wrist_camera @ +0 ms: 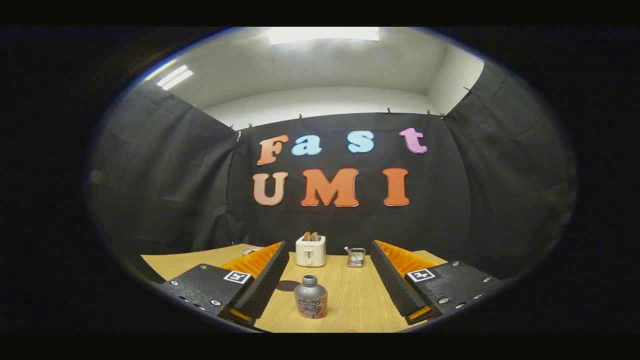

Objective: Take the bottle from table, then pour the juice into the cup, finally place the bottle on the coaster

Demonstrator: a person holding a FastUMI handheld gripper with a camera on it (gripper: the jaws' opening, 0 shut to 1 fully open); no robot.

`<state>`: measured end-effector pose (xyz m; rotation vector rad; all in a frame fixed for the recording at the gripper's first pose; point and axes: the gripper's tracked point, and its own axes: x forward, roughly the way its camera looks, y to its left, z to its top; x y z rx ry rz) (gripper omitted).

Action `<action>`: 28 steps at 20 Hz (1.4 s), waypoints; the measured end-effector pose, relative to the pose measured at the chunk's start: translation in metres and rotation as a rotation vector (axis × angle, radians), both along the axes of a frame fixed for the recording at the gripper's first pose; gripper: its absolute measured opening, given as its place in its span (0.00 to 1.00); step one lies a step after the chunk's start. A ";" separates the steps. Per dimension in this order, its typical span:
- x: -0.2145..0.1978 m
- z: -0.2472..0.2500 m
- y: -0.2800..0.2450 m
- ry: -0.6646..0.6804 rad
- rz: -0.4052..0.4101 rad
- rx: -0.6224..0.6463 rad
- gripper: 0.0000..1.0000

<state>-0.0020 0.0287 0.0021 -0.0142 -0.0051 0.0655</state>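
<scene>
Fingers of the gripper [327, 280] stand spread wide with nothing held, one at each side of the wooden table [350, 295]. Bottle [310, 297] stands upright on the table between them, its long axis vertical and its capped neck up, at about twelve o'clock from the gap and somewhat nearer the left finger than the right. It touches neither finger, so a straight advance with a slight leftward correction looks like the move that would centre it before closing. Just beyond the bottle at eleven o'clock lies a dark round coaster [288, 285], partly hidden by the left finger. Farther off stand a white toaster [310, 250] and, at one o'clock, a small clear cup [355, 256].
</scene>
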 end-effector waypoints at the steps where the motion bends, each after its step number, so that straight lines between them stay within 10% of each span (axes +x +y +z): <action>1: 0.001 -0.005 0.002 0.006 0.003 -0.003 0.97; 28: 0.047 -0.195 0.046 0.280 0.035 -0.037 0.95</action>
